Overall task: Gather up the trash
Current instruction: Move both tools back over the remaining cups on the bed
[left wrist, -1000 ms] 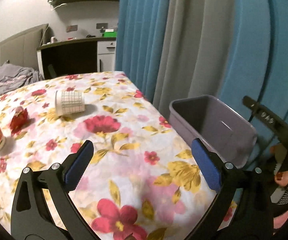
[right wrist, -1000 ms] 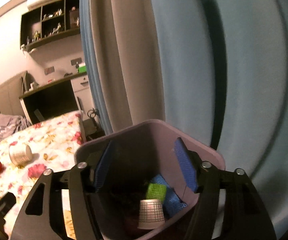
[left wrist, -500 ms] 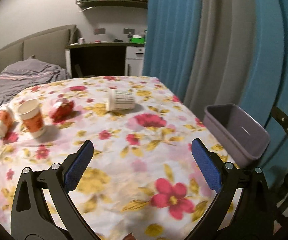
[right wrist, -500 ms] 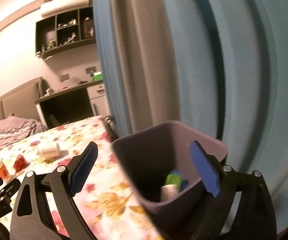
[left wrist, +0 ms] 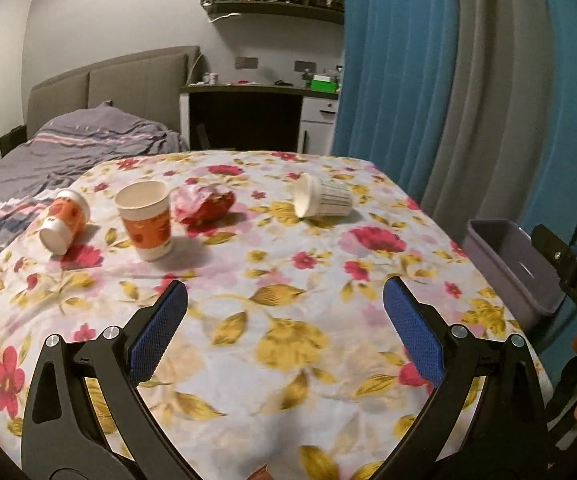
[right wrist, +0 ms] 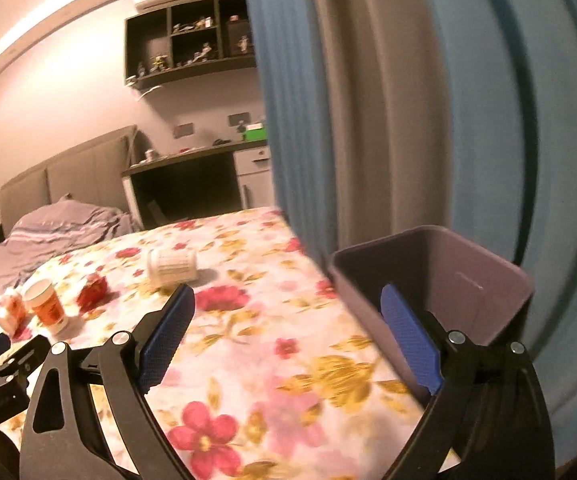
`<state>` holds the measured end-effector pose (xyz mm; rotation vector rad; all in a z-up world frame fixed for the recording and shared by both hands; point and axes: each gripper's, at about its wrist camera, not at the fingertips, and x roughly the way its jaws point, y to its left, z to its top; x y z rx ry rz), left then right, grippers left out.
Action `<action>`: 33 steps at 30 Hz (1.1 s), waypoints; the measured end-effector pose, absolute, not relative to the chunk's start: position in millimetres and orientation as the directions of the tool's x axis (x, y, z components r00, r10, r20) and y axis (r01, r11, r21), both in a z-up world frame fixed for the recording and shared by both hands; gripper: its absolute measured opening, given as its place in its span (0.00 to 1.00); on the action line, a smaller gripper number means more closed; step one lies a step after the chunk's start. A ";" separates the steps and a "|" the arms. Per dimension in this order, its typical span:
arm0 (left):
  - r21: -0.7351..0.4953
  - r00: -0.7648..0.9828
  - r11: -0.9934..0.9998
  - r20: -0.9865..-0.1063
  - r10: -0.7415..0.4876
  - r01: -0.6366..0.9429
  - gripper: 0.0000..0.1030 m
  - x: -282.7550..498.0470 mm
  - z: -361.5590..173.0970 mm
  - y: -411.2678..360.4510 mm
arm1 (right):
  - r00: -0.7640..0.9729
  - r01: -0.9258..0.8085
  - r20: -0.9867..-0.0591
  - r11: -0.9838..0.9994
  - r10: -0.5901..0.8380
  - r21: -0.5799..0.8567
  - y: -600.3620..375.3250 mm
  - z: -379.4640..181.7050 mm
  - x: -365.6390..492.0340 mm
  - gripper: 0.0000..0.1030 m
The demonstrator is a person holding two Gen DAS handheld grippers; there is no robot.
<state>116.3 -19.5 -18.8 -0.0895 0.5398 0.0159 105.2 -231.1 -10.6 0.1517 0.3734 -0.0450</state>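
Both claws empty. My left claw stands wide apart over the flowered table, nothing between its blue pads; I hold it that way so it can drop straight over a cup. My right claw is likewise spread wide and grips nothing, its right pad in front of the near wall of the purple bin.

The bin sits at the table's right edge beside the blue curtain, apparently so trash can be dropped into it from the tabletop. Its contents cannot be seen from either view.

Remaining trash lies well beyond the claws, toward the far half of the table: an upright orange cup, a second orange cup tipped on its side to its left, a crumpled red wrapper just right of the upright one, and a white gridded cup on its side nearest the bin.

Judgement: the gridded cup suits the right claw, the orange pair the left. Rolling is a risk with the tipped cups.

Beyond the table: bed, desk.
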 end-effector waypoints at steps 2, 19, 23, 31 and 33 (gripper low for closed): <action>-0.085 0.857 0.995 -0.515 0.001 -0.052 0.94 115.2 -19.6 -10.2 | 0.929 0.044 -0.369 0.989 0.011 0.139 -219.0 -10.8 107.2 0.88; -0.058 0.815 0.955 -0.538 0.216 -0.292 0.94 102.4 -28.9 120.7 | 0.864 -0.228 -0.430 0.965 0.263 0.132 -79.6 -17.7 153.7 0.88; -0.057 0.799 0.935 -0.540 0.266 -0.349 0.94 101.4 -29.0 157.8 | 0.827 -0.311 -0.449 0.941 0.338 0.136 -34.1 -23.7 165.1 0.88; -0.060 0.780 0.913 -0.545 0.308 -0.403 0.94 108.2 -28.6 212.7 | 0.786 -0.381 -0.487 0.919 0.381 0.103 42.0 -36.7 191.9 0.88; -0.070 0.779 0.911 -0.548 0.305 -0.406 0.94 110.2 -28.4 221.6 | 0.781 -0.382 -0.495 0.918 0.381 0.105 55.6 -38.4 201.6 0.88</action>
